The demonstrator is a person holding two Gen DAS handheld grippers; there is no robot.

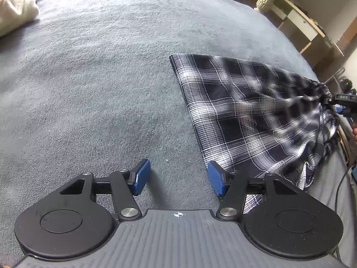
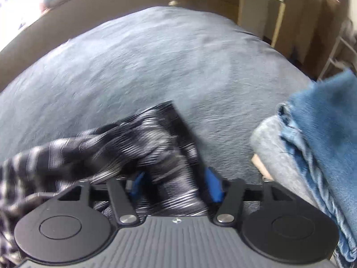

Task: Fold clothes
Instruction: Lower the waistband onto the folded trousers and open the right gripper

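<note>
Plaid cloth (image 1: 245, 111) lay partly spread on the grey blanket (image 1: 100, 78) toward the right side of the bed, one straight edge running from a far corner back to the near edge. The right gripper (image 2: 176, 185) had its blue pads (image 2: 214, 185) clamped on a bunch of that cloth, which fanned tight from the pinch, so I judged it was being drawn taut to flatten it. The left gripper (image 1: 178, 176) hovered low over the blanket with its jaws apart and nothing between them, its right pad just beside the garment's near edge, seemingly placed to take hold there. A cream bundle (image 1: 15, 9) sat far left, and blue denim (image 2: 323, 145) lay at the right.
</note>
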